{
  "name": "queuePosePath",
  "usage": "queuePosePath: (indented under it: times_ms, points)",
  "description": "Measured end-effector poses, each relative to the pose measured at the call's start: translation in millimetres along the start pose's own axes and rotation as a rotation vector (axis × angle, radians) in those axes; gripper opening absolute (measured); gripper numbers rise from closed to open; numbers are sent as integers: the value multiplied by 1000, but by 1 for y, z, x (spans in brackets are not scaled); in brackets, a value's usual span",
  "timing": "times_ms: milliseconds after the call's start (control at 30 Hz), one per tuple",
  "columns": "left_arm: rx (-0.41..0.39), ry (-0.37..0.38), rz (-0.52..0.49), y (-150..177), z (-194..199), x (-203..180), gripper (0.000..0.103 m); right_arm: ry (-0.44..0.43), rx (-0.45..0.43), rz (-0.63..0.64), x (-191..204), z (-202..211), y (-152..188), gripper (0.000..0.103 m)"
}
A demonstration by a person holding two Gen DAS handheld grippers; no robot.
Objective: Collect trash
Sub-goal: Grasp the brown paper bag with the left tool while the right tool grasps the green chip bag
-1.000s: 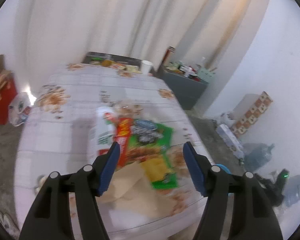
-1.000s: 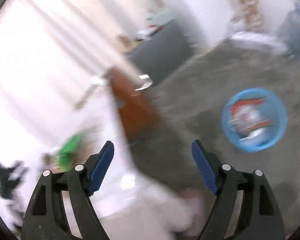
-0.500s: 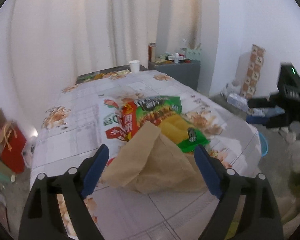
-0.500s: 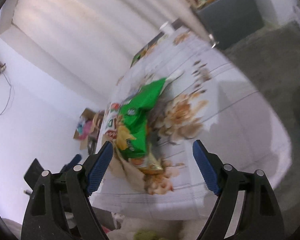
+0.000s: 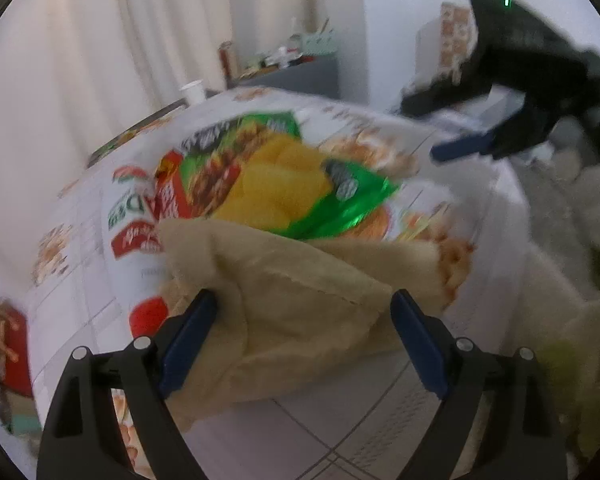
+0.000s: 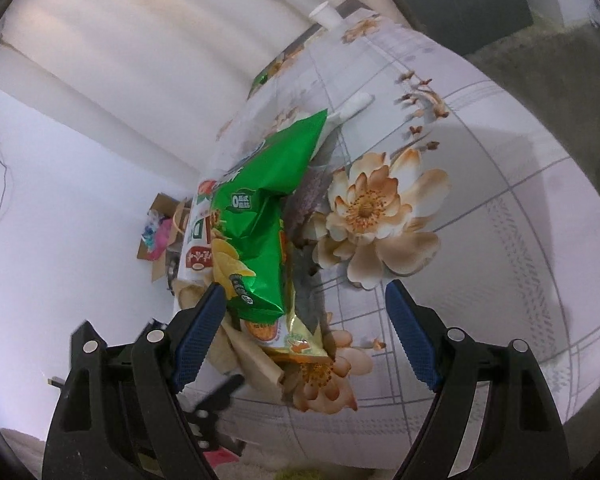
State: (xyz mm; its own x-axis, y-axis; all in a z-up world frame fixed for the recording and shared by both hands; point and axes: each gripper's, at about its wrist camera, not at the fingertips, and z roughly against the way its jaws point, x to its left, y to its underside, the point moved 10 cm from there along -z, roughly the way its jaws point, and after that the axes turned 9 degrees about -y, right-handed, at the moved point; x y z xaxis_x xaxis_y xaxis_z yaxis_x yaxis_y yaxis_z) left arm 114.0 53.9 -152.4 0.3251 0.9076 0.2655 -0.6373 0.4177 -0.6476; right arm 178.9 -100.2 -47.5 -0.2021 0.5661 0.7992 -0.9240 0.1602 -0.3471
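I take the green chip bag (image 5: 284, 184) as my landmark; it lies on the flower-patterned worktop (image 6: 480, 208) in a small heap of trash.

To the left of the green chip bag, tucked partly under it, sits a white-and-red packet (image 5: 130, 216). On the near side of the bag, overlapping its lower edge, is a crumpled brown paper bag (image 5: 296, 300). My left gripper (image 5: 304, 332) straddles that paper: its jaws stand wide, and the left fingertip (image 5: 190, 332) lies right against the paper's edge while the right one is just clear of it. The picture is smeared, so I cannot say whether the left pad truly touches. Nothing is held.

From the right wrist camera the green chip bag (image 6: 268, 216) runs lengthwise away from me, its long axis tilted up and to the right, with an orange-and-green wrapper (image 6: 296, 334) poking out from its near end. My right gripper (image 6: 304, 340) is also wide and empty; the bag's near end sits toward the left pad rather than centred in the gap.

Beyond the green chip bag, at the far end of the worktop, a white cup (image 6: 326, 16) stands well apart.

I judge the left gripper nearer its grasp: the paper bag is already between its pads. The right gripper would need to shift left to centre on the chip bag.
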Motion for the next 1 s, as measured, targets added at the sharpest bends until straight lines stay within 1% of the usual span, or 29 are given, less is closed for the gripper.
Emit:
queuePosePath:
  times_ms: [67,133,167,200,233,300,333,400,433,500,567,700,767,867,1000]
  points:
    - [10,-29,15,4,-4,0,87,-8,5,11,4,-4,-1,78]
    - [32,-31,63,8,-10,3,87,-33,13,20,11,-4,-1,78]
    - [36,-22,96,8,-11,6,83,-53,18,19,15,-5,-2,78]
    - [37,-18,121,9,-12,9,77,-73,24,16,19,-6,-3,78]
    - [42,-14,141,11,-14,11,75,-88,27,14,22,-7,-4,78]
    - [51,-1,166,14,-15,14,65,-114,34,10,27,-10,-8,78]
    - [53,6,174,15,-15,14,63,-125,36,12,30,-12,-10,78]
    - [54,20,181,18,-14,14,55,-148,42,16,35,-17,-13,78]
    - [52,24,181,19,-13,13,53,-159,47,13,37,-20,-15,78]
    - [49,34,184,21,-12,13,43,-177,60,3,40,-30,-17,78]
    - [47,38,188,22,-11,13,37,-188,75,-15,40,-39,-19,78]
    - [26,57,192,24,-4,13,19,-193,88,-29,39,-54,-24,78]
    - [13,66,209,26,0,15,14,-205,89,-39,39,-58,-28,78]
    - [7,82,248,28,-2,19,12,-219,89,-68,36,-66,-35,78]
    - [7,104,292,32,-3,21,11,-259,115,-122,32,-80,-38,78]
